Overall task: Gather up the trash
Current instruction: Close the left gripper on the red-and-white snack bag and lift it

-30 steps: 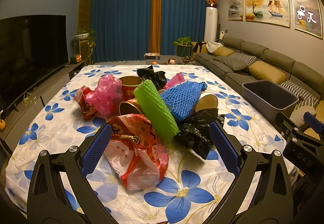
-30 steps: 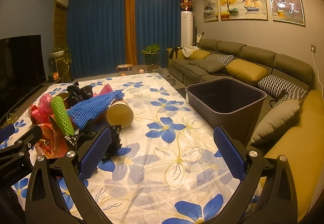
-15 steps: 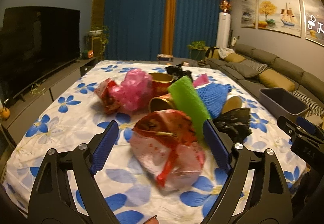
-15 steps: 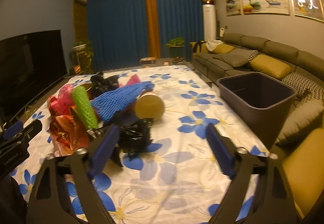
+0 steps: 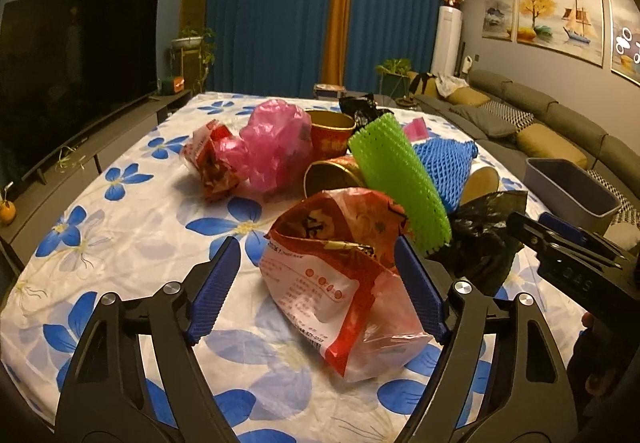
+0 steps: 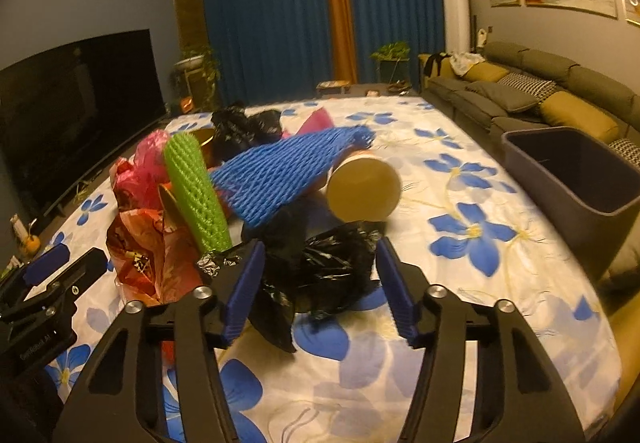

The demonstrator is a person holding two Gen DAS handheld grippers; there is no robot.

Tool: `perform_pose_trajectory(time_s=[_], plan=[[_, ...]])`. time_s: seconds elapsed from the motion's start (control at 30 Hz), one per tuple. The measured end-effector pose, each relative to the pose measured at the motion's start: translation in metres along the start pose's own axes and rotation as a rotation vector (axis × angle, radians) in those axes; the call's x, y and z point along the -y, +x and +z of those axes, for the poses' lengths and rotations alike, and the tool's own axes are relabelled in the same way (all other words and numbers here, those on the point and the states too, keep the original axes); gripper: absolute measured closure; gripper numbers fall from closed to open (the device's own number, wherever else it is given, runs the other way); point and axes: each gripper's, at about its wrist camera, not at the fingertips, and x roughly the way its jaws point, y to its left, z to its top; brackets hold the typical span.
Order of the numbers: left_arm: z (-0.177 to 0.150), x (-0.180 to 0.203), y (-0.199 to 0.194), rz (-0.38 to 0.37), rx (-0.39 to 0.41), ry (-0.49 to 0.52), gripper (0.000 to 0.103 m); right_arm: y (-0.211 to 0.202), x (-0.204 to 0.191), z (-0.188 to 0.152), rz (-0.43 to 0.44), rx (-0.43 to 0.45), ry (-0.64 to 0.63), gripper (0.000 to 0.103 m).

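Note:
A red printed plastic bag (image 5: 340, 283) lies at the near end of the trash heap, between the jaws of my left gripper (image 5: 316, 263). Those jaws are closing; the left pad still stands clear of the bag. Beside it, a crumpled black bag (image 6: 320, 275) sits between the closing jaws of my right gripper (image 6: 320, 251), whose pads are not pressing on it. Behind lie a green foam net (image 5: 396, 171), a blue foam net (image 6: 280, 175), a pink bag (image 5: 276, 143) and a tipped paper cup (image 6: 364, 189).
The heap rests on a table under a blue-flowered cloth (image 5: 120, 227). A grey bin (image 6: 580, 179) stands off the table's right edge, in front of a sofa (image 6: 560, 91). A television (image 5: 72, 75) lines the left wall. Red-and-gold cups (image 5: 332, 135) sit within the heap.
Both grippers have moved forward and down toward the heap and narrowed their jaws. The red bag now sits between the left jaws and the black bag between the right jaws.

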Motion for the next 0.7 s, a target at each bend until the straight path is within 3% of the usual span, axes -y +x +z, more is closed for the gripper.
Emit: perform_pose_trajectory(time_s=[0.07, 0.2, 0.27, 0.37, 0.7], plan=[[0.000, -0.001, 0.002, 0.001, -0.003, -0.003, 0.026, 0.006, 0.000, 0.000, 0.016, -0.022, -0.003, 0.062], [0.000, -0.006, 0.008, 0.000, -0.019, -0.014, 0.026, 0.017, -0.004, -0.002, 0.054, -0.051, -0.014, 0.073], [-0.001, -0.007, 0.012, -0.001, -0.034, -0.014, 0.028, 0.019, -0.007, -0.002, 0.058, -0.056, -0.032, 0.088], [-0.001, -0.009, 0.017, -0.005, -0.052, -0.010, 0.029, 0.018, -0.011, -0.003, 0.067, -0.049, -0.057, 0.099], [-0.002, -0.022, 0.048, -0.094, -0.188, -0.072, 0.042, -0.007, 0.000, 0.002, 0.044, 0.016, -0.056, 0.102]])
